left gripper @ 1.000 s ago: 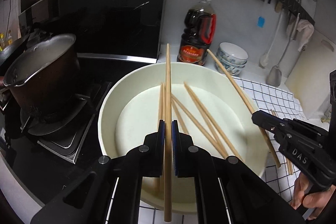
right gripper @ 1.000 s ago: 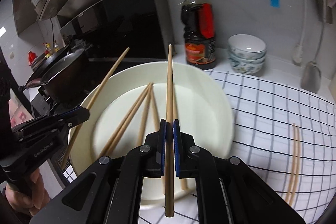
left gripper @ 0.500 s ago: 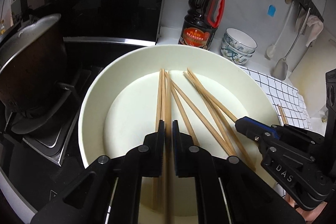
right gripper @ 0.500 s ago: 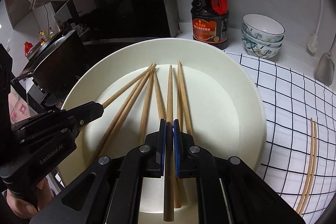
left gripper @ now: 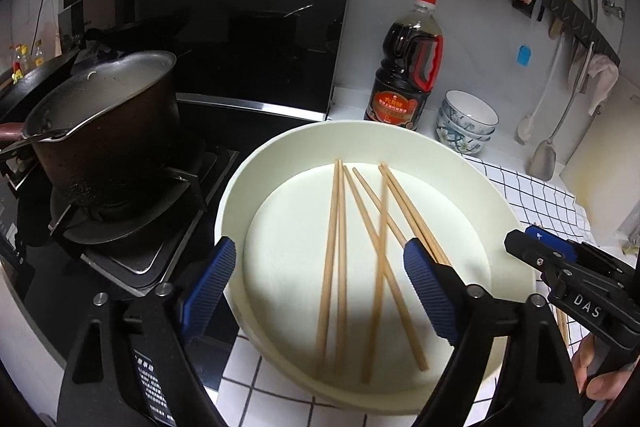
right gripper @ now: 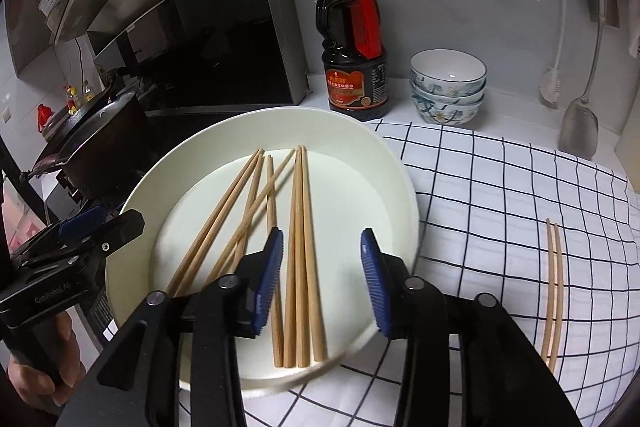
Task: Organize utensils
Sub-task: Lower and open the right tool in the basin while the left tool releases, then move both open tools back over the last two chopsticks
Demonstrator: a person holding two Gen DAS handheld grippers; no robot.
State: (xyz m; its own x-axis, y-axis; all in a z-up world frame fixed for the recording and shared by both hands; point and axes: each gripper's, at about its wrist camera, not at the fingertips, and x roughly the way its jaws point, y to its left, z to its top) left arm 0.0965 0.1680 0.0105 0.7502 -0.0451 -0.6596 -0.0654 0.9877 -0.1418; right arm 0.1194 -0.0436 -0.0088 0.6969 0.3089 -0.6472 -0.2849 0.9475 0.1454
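Right gripper (right gripper: 322, 273) hung over the near rim of the white plate (right gripper: 384, 163) with its jaws apart and nothing between the blue pads (right gripper: 269, 277). Wooden chopsticks (right gripper: 298, 247) lay loose in the plate; a tight bundle ran straight ahead between the fingers, others fanned off to their left. Left gripper (right gripper: 120, 223) sat at the plate's edge left of the fingers; two more chopsticks (right gripper: 554, 291) lay on the checked cloth (right gripper: 500, 195), well right.

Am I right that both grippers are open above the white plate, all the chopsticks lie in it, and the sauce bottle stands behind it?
Not quite: not all the chopsticks are in the plate. The right wrist view shows two chopsticks lying on the checked cloth beside it. The rest holds: left gripper and right gripper open, bottle behind.
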